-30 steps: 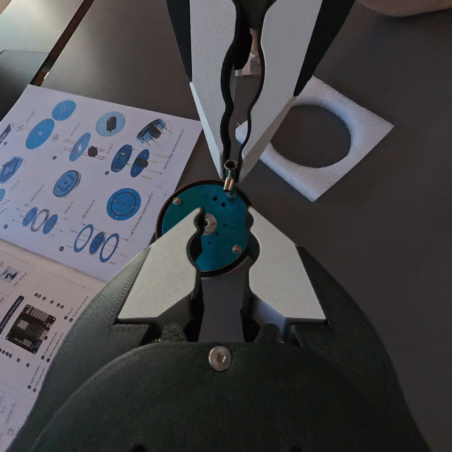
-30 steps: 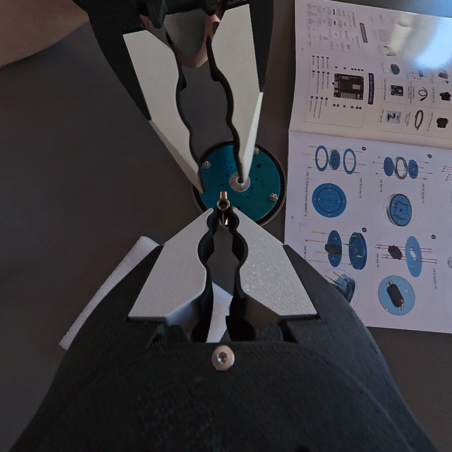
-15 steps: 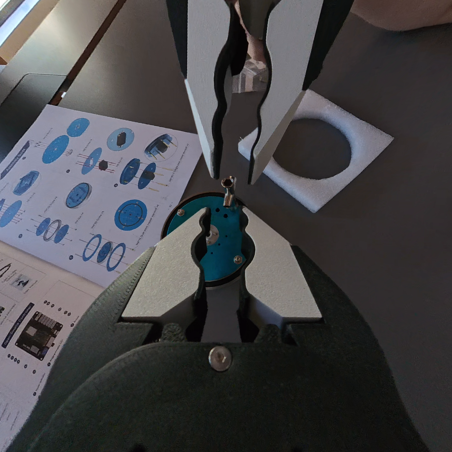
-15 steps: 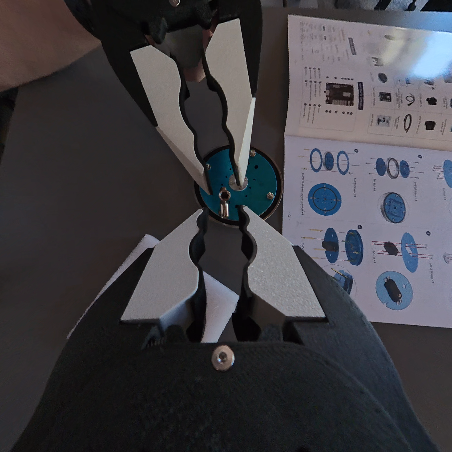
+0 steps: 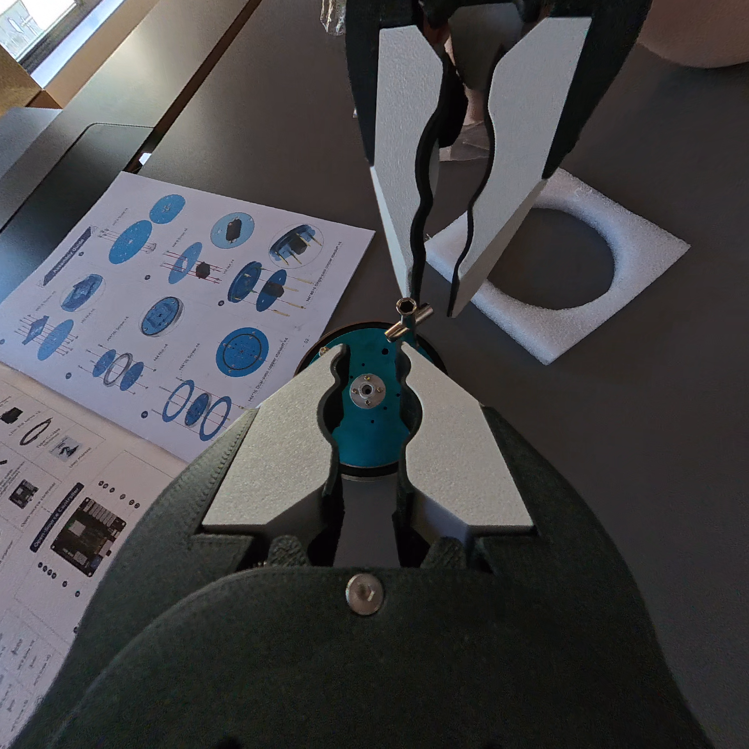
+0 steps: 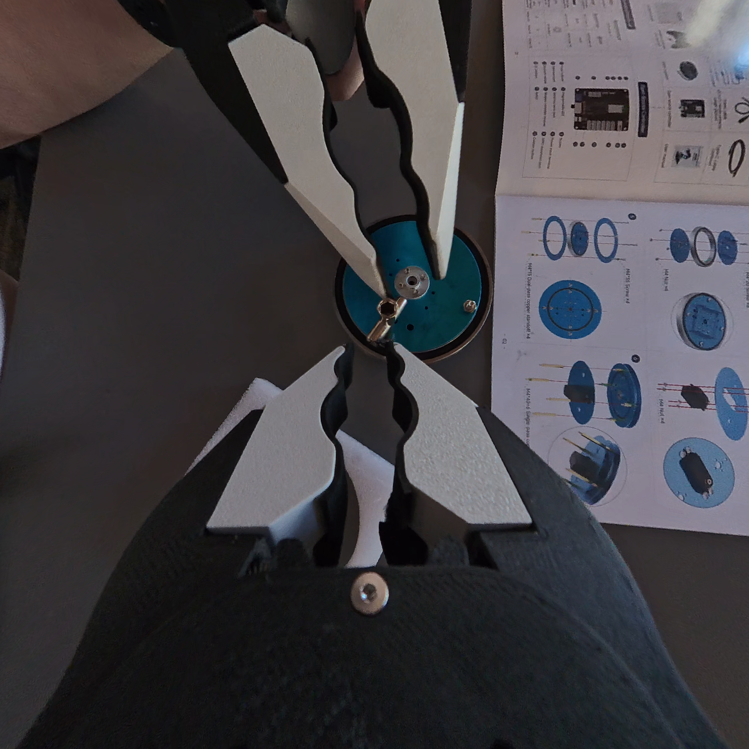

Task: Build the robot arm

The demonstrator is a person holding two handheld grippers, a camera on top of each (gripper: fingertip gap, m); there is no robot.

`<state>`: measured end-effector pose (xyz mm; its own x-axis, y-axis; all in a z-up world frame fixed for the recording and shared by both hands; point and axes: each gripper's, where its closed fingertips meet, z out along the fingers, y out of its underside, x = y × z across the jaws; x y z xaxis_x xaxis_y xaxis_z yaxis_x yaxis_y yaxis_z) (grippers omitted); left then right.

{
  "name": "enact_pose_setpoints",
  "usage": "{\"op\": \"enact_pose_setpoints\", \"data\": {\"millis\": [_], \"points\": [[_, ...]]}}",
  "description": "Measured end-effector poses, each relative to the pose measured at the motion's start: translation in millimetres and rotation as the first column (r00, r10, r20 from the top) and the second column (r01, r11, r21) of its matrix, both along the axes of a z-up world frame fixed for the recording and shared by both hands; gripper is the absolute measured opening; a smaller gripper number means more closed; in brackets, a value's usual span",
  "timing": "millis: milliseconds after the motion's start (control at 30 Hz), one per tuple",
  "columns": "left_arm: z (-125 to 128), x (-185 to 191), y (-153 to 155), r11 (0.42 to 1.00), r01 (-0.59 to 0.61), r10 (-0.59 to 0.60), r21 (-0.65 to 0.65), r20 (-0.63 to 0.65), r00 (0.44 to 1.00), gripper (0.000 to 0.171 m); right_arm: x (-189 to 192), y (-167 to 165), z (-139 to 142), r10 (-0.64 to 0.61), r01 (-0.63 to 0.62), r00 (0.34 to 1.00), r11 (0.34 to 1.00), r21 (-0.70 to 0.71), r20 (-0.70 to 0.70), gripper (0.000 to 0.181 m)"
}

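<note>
A round teal disc (image 5: 367, 441) with a silver hub (image 5: 367, 391) lies on the dark table. It also shows in the right wrist view (image 6: 441, 312). A small metal cross-shaped socket tool (image 5: 406, 318) leans tilted at the disc's rim, held by neither gripper. My left gripper (image 5: 373, 346) is open just above the disc, its fingers either side of the hub. In the right wrist view (image 6: 409, 283) one of its fingertips (image 6: 375, 279) is right beside the tool (image 6: 383, 318). My right gripper (image 6: 369, 347) is open and empty, just short of the tool, and faces the left gripper (image 5: 433, 306).
A printed sheet of diagrams (image 5: 283, 243) lies beside the disc, also in the right wrist view (image 6: 608, 324). A white foam square with a round hole (image 5: 547, 336) lies under the right gripper (image 6: 362, 478). A dark flat device (image 5: 81, 162) is far left. A person's arm (image 6: 60, 60) shows. The grippers are tip to tip, or close to it.
My right gripper opened, let go of the tool and drew back a little. The tool tipped from upright to leaning. My left gripper's fingertip left the hub; its fingers now straddle it.
</note>
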<state>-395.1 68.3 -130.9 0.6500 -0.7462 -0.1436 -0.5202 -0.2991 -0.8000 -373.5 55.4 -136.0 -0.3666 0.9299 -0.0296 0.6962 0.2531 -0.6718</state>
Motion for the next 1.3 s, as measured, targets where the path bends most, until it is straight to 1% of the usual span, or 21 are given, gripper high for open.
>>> {"op": "enact_pose_setpoints", "data": {"millis": [100, 200, 300, 367, 433, 467, 500, 533, 567, 633, 667, 733, 767, 867, 1000, 1100, 1200, 1300], "points": [[1.0, -0.4, 2.6, 1.000, -0.013, 0.013, 0.007, 0.005, 1.000, 0.022, 3.3, -4.6, -2.7, 0.012, -0.011, 1.000, 1.000, -0.005, 0.017, 0.014], [2.7, 0.9, 5.1, 1.000, -0.022, 0.022, 0.014, 0.022, 1.000, 0.022, 1.1, -6.6, -2.7, 0.018, -0.018, 1.000, 1.000, 0.007, 0.004, 0.013], [0.5, 0.8, 8.5, 0.999, -0.045, 0.045, 0.004, 0.029, 0.999, 0.022, 1.8, -12.3, -5.2, 0.048, -0.048, 0.999, 0.999, 0.000, 0.014, 0.013], [-4.6, -6.3, 9.0, 0.997, -0.071, 0.071, -0.009, -0.014, 0.997, 0.023, 7.4, -9.0, -8.2, 0.064, -0.066, 0.997, 0.997, 0.031, 0.048, 0.013], [-0.7, -7.9, 5.4, 0.997, -0.075, 0.075, -0.022, 0.013, 0.997, 0.027, 11.4, 0.5, -4.6, 0.072, -0.076, 0.996, 0.993, 0.088, 0.047, 0.011], [2.4, -4.8, 1.9, 0.997, -0.065, 0.068, -0.052, 0.047, 0.997, 0.040, 11.4, 6.1, -1.0, 0.075, -0.078, 0.997, 0.990, 0.113, 0.027, 0.011], [5.3, -1.9, -0.8, 0.995, -0.062, 0.069, -0.084, 0.072, 0.995, 0.058, 10.5, 10.6, 2.8, 0.086, -0.085, 0.996, 0.988, 0.126, -0.002, 0.013], [8.3, 0.6, -1.5, 0.993, -0.069, 0.078, -0.098, 0.086, 0.993, 0.074, 8.5, 10.9, 6.9, 0.113, -0.108, 0.993, 0.987, 0.120, -0.041, 0.021], [10.8, 3.4, -1.6, 0.992, -0.077, 0.086, -0.100, 0.092, 0.992, 0.084, 6.6, 7.9, 10.2, 0.159, -0.149, 0.984, 0.983, 0.108, -0.085, 0.030], [13.0, 9.5, 0.7, 0.992, -0.097, 0.104, -0.085, 0.084, 0.991, 0.091, 3.1, 0.6, 12.4, 0.260, -0.241, 0.950, 0.963, 0.123, -0.170, 0.046], [12.0, 12.5, 1.6, 0.991, -0.105, 0.111, -0.082, 0.072, 0.991, 0.093, 0.6, 2.0, 10.5, 0.290, -0.261, 0.938, 0.952, 0.159, -0.191, 0.050], [10.2, 15.2, 6.1, 0.989, -0.134, 0.137, -0.068, 0.051, 0.989, 0.092, -3.3, 6.5, 5.4, 0.322, -0.283, 0.928, 0.936, 0.210, -0.188, 0.056], [9.5, 14.2, 8.9, 0.987, -0.153, 0.156, -0.056, 0.040, 0.987, 0.089, -4.3, 5.4, 5.2, 0.338, -0.299, 0.922, 0.931, 0.208, -0.190, 0.057], [4.8, 11.3, 10.6, 0.985, -0.165, 0.166, -0.053, 0.012, 0.986, 0.086, -5.2, -3.7, 8.5, 0.389, -0.352, 0.894, 0.917, 0.187, -0.222, 0.056], [-0.8, 8.8, 10.3, 0.984, -0.165, 0.164, -0.065, -0.012, 0.986, 0.083, -3.5, -7.8, 4.0, 0.425, -0.386, 0.881, 0.899, 0.207, -0.207, 0.052], [-3.0, 4.1, 11.2, 0.983, -0.175, 0.172, -0.050, -0.047, 0.984, 0.079, -2.6, -5.8, 3.1, 0.421, -0.378, 0.884, 0.899, 0.221, -0.201, 0.048], [-0.5, -0.3, 12.2, 0.981, -0.187, 0.185, -0.042, -0.044, 0.982, 0.077, 1.0, -4.2, 5.3, 0.413, -0.372, 0.889, 0.904, 0.213, -0.198, 0.041], [0.0, -7.3, 13.0, 0.978, -0.204, 0.202, -0.038, -0.051, 0.978, 0.076, 5.5, -4.0, 5.2, 0.410, -0.371, 0.893, 0.904, 0.212, -0.184, 0.040]]}}
